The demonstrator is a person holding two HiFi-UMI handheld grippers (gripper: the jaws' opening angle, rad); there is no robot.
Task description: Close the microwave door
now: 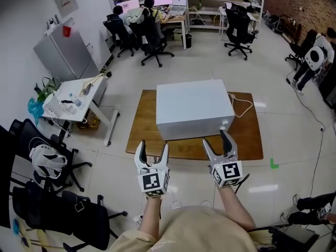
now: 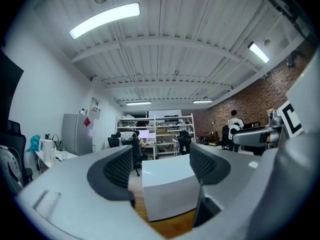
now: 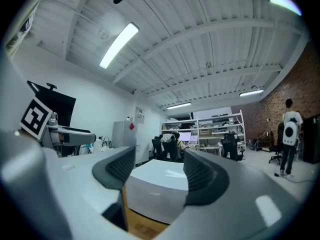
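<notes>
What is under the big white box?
A brown wooden board lies under the white box. The board's middle is hidden by the box.

A rectangular wooden desk [image 1: 142, 133] stands on a pale tiled floor [image 1: 294, 140]. A white microwave [image 1: 193, 108] rests on the desk, with bare wood showing at its left, right and near sides. A white cable [image 1: 242, 107] lies looped on the desk, just right of the microwave. A green tape mark [image 1: 273, 163] is on the floor near the desk's right front corner.

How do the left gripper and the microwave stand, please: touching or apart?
Apart. In the left gripper view, the left gripper, open and empty, sits short of the microwave, with wooden board between.
</notes>
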